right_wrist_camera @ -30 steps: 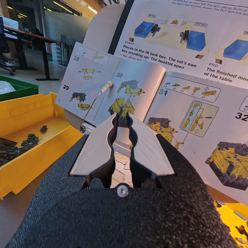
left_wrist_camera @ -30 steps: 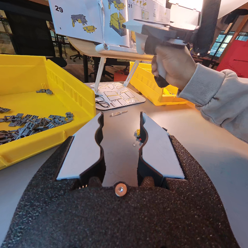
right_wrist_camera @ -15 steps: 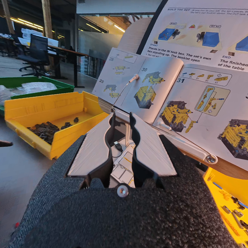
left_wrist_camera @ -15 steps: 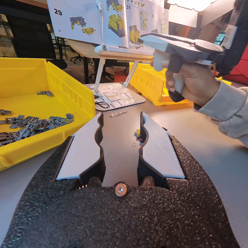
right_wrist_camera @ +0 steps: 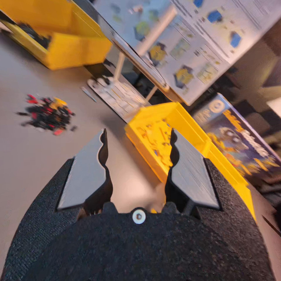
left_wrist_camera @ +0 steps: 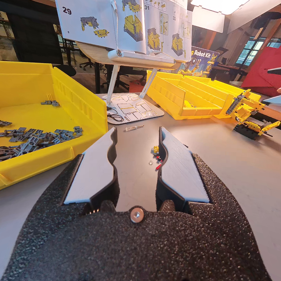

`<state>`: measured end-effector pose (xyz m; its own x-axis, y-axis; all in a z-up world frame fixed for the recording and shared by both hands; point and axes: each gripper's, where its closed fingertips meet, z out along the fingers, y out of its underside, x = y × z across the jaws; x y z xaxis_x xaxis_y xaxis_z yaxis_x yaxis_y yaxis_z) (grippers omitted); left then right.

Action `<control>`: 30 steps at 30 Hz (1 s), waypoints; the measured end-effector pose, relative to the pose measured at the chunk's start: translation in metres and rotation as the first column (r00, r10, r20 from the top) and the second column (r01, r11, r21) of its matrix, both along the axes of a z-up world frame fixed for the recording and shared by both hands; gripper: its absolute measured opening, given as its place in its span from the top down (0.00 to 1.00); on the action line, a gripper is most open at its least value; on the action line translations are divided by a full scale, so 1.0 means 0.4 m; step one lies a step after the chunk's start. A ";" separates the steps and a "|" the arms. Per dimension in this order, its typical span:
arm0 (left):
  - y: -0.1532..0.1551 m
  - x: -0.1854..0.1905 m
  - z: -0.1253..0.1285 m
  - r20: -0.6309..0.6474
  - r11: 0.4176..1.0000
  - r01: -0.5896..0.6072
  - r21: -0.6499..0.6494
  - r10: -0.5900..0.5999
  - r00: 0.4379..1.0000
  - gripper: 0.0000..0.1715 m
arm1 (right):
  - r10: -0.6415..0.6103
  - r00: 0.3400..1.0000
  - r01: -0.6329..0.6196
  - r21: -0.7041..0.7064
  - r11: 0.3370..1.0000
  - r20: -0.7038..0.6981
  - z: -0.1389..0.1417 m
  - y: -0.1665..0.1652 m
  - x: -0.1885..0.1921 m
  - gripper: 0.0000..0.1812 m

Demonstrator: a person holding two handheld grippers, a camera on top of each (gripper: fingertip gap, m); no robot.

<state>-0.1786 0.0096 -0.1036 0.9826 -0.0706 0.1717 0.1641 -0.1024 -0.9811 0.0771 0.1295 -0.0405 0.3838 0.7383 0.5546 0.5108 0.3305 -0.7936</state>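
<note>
Swinging my right gripper (right_wrist_camera: 138, 132) off the instruction booklet (right_wrist_camera: 174, 45), now spread wide over the right yellow bin (right_wrist_camera: 153, 136); left gripper (left_wrist_camera: 137, 130) unchanged, wide, empty.

The left wrist view sits low over the grey table (left_wrist_camera: 212, 167), level, facing the booklet stand (left_wrist_camera: 141, 59) from near. The right wrist view is higher, tilted and blurred, looking down right of that stand (right_wrist_camera: 136, 63). Both share stand and table.
</note>
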 end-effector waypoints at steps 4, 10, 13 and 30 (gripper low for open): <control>0.000 -0.003 0.000 0.014 1.000 -0.002 0.000 0.002 1.000 0.69 | -0.264 0.960 0.276 -0.144 0.951 0.094 -0.079 0.165 0.231 0.42; 0.000 -0.006 -0.001 0.029 1.000 -0.002 0.000 0.002 1.000 0.69 | -0.345 0.928 0.373 -0.380 0.846 0.143 -0.123 0.322 0.280 0.34; -0.001 -0.001 -0.002 0.026 1.000 0.003 -0.004 -0.003 1.000 0.69 | -0.356 0.869 0.479 -0.401 0.781 0.344 -0.193 0.368 0.296 0.40; 0.003 0.033 -0.006 -0.032 0.999 0.042 -0.023 -0.043 0.999 0.69 | -0.404 0.896 0.360 -0.229 0.904 -0.185 -0.119 0.034 0.499 0.49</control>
